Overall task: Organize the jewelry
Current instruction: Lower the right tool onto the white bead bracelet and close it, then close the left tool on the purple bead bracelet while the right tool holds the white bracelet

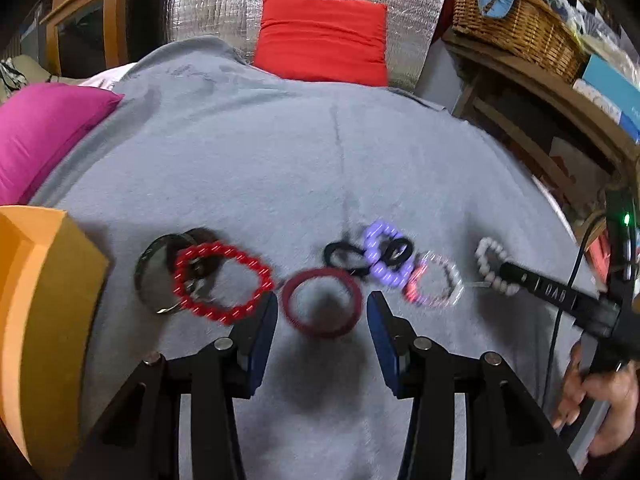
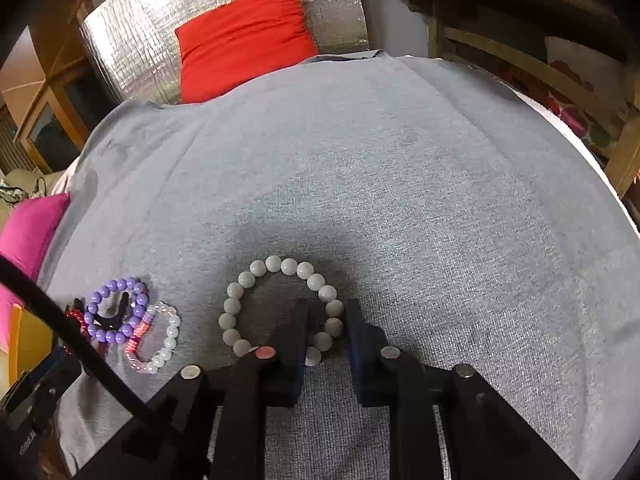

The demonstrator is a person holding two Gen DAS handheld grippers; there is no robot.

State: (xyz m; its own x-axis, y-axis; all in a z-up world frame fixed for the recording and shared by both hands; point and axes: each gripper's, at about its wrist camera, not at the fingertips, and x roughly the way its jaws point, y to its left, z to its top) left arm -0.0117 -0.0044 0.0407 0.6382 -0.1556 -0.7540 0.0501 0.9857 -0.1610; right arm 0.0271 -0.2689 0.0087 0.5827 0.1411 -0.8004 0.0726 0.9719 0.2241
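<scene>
Several bracelets lie on a grey cloth (image 1: 280, 160). In the left wrist view my left gripper (image 1: 322, 308) is open, its jaws either side of a dark red bangle (image 1: 322, 302). A red beaded bracelet (image 1: 222, 282), a purple beaded bracelet (image 1: 386, 254), black hair ties (image 1: 344, 258) and a clear-pink bracelet (image 1: 434, 284) lie beyond. In the right wrist view my right gripper (image 2: 326, 316) is open, straddling one side of a white beaded bracelet (image 2: 276, 304). The white bracelet also shows in the left wrist view (image 1: 494, 266).
An orange box (image 1: 36, 320) stands at the left. A round dark tin with its lid (image 1: 160, 276) lies under the red beaded bracelet. A magenta pillow (image 1: 44, 136), a red pillow (image 1: 324, 40) and a wicker basket (image 1: 520, 28) ring the cloth.
</scene>
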